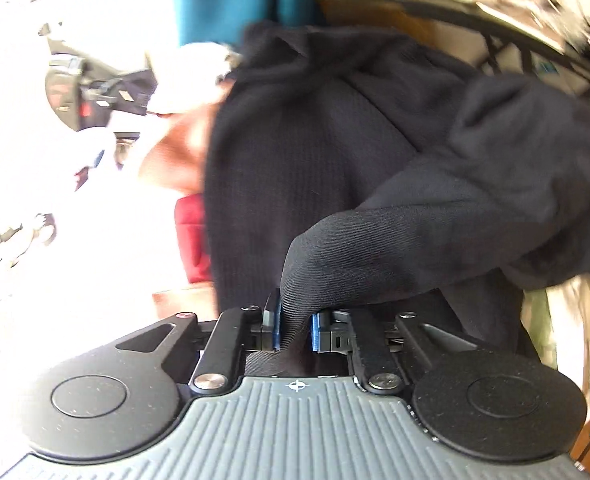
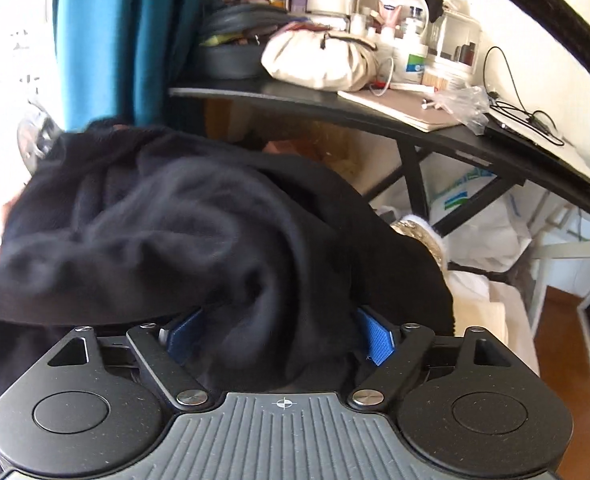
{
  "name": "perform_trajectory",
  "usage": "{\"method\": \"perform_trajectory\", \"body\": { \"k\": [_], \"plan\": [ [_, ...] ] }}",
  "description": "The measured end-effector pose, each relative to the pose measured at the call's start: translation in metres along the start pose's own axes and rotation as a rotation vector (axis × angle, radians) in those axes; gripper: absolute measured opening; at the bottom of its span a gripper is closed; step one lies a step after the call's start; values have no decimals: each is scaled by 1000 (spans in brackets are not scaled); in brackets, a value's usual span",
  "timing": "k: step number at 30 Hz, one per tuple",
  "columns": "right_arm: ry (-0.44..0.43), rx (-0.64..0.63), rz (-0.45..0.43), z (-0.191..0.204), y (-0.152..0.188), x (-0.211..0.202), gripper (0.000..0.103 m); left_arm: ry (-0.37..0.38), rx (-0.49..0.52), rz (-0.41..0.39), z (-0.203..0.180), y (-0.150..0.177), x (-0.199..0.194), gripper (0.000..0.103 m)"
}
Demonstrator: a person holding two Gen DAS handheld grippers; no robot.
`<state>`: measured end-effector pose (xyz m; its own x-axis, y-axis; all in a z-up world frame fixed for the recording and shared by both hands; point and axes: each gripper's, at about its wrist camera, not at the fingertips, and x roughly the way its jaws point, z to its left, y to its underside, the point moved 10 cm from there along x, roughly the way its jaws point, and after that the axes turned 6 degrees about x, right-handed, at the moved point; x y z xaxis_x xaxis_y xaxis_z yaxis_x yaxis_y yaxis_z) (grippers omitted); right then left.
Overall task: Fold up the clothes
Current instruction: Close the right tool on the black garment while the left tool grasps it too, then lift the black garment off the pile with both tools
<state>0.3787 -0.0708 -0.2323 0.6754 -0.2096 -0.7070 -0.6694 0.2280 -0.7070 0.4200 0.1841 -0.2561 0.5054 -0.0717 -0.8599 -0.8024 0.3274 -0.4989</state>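
A black garment (image 1: 335, 160) fills most of the left wrist view, bunched and hanging in folds. My left gripper (image 1: 295, 320) is shut on a twisted edge of it, with the blue pads (image 1: 275, 322) pinching the cloth tight. In the right wrist view the same black garment (image 2: 175, 220) is heaped over and in front of my right gripper (image 2: 279, 328). Those jaws stand wide apart. A loose fold of the cloth sits between the blue pads (image 2: 377, 340), which do not visibly clamp it. The picture is blurred.
A black desk (image 2: 475, 140) crowded with bottles, a mirror and a cream bag (image 2: 319, 60) stands behind. A teal curtain (image 2: 95, 40) hangs at the left. White bags (image 2: 487, 216) lie under the desk, beside wooden floor (image 2: 559, 320). Something red (image 1: 193, 240) shows under the garment.
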Motion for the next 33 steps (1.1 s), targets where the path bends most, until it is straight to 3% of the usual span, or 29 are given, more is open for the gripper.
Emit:
{"method": "perform_trajectory", "body": {
  "k": [3, 4, 5, 8, 11, 16, 19, 21, 25, 26, 28, 29, 30, 33],
  "plan": [
    [-6, 188, 32, -20, -13, 20, 67, 7, -46, -51, 7, -12, -22, 12],
    [-23, 272, 48, -27, -19, 25, 58, 14, -46, -78, 6, -18, -31, 12],
    [-63, 340, 57, -29, -27, 27, 39, 21, -27, -113, 2, -26, -42, 11],
    [-99, 456, 0, -38, -58, 14, 22, 10, 75, -240, -20, -57, -74, 11],
    [-121, 559, -131, -61, -98, -26, 17, 62, 117, -342, -42, -89, -101, 11],
    [-202, 692, -364, -130, -148, -127, 14, 212, 176, -425, -90, -121, -128, 11],
    [-215, 698, -502, -165, -169, -191, 14, 311, 283, -461, -139, -120, -142, 12],
    [-201, 672, -583, -181, -178, -230, 13, 363, 372, -470, -176, -113, -146, 18],
    [-165, 663, -654, -211, -187, -280, 13, 484, 500, -427, -249, -87, -135, 21],
    [-152, 662, -670, -219, -188, -291, 13, 527, 524, -406, -266, -81, -135, 24],
    [-117, 659, -704, -237, -188, -312, 13, 613, 574, -364, -296, -62, -142, 43],
    [-95, 663, -720, -249, -188, -322, 13, 649, 599, -343, -311, -54, -145, 65],
    [-73, 668, -736, -260, -187, -331, 13, 685, 623, -326, -326, -47, -149, 80],
    [-25, 688, -781, -297, -185, -355, 13, 788, 707, -294, -370, -19, -162, 90]
  ]
}}
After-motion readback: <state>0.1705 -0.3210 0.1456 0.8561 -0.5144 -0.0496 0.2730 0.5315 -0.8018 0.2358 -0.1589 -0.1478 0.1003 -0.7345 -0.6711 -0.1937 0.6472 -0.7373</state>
